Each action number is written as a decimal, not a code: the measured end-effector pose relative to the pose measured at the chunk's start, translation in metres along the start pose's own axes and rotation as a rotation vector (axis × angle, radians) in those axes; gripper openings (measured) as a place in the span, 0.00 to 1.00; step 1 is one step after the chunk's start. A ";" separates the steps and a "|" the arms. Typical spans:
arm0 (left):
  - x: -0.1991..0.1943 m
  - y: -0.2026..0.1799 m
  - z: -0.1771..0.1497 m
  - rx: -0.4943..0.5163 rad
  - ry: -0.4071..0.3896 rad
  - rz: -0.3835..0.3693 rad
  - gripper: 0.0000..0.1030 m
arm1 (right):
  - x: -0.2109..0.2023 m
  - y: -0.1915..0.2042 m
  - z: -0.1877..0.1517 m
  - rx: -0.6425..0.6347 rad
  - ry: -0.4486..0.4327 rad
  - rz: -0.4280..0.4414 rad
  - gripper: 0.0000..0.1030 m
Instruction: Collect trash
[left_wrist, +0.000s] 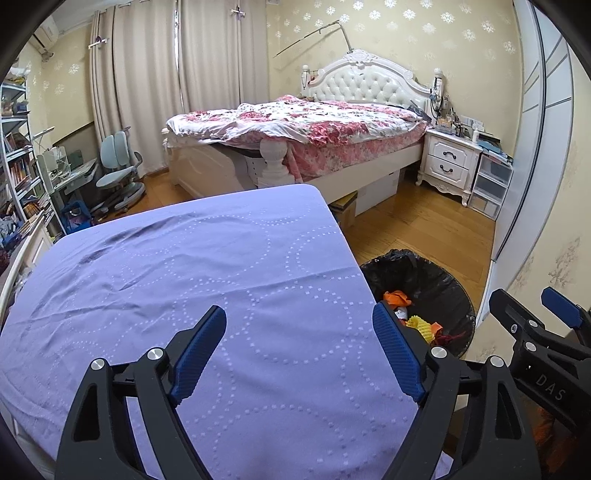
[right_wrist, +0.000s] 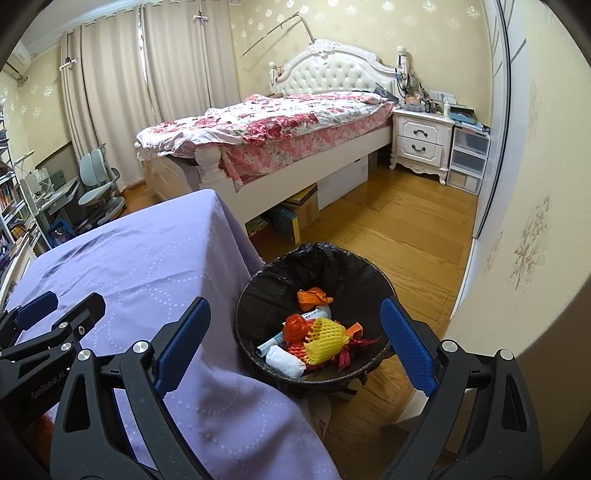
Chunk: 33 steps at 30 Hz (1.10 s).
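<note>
A round bin with a black liner (right_wrist: 280, 273) stands on the wooden floor beside the purple-clothed table (right_wrist: 147, 266). Inside lie trash items: a yellow foam fruit net (right_wrist: 325, 339), a white wad (right_wrist: 284, 362), an orange wrapper (right_wrist: 312, 295), red scraps and a tube. My right gripper (right_wrist: 295, 325) is open and empty, above the bin's near edge. My left gripper (left_wrist: 306, 339) is open and empty over the purple cloth (left_wrist: 184, 277), which shows nothing lying on it. The bin (left_wrist: 443, 288) also shows at the right in the left wrist view, with the right gripper (left_wrist: 532, 306) beyond it.
A bed with a floral cover (right_wrist: 280, 122) stands across the room, boxes under it. A white nightstand (right_wrist: 421, 144) and plastic drawers (right_wrist: 467, 155) are at the far right. A desk chair (right_wrist: 99, 184) and bookshelves are at the left. A wall is close on the right.
</note>
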<state>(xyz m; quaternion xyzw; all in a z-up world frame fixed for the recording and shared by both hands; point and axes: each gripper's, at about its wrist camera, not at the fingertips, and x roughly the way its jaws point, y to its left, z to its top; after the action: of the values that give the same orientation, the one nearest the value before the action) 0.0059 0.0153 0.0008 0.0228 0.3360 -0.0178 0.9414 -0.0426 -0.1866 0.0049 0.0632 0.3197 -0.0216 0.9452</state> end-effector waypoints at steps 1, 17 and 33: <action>-0.004 0.001 -0.001 -0.001 -0.006 0.002 0.79 | -0.001 0.001 -0.001 -0.001 -0.001 0.000 0.88; -0.032 0.016 -0.015 -0.027 -0.049 0.012 0.80 | -0.039 0.013 -0.008 -0.026 -0.047 0.011 0.88; -0.035 0.016 -0.015 -0.029 -0.048 0.011 0.80 | -0.042 0.013 -0.008 -0.027 -0.048 0.010 0.88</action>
<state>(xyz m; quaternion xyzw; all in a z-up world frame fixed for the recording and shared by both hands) -0.0302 0.0328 0.0122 0.0104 0.3133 -0.0080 0.9496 -0.0797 -0.1724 0.0249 0.0517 0.2970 -0.0139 0.9534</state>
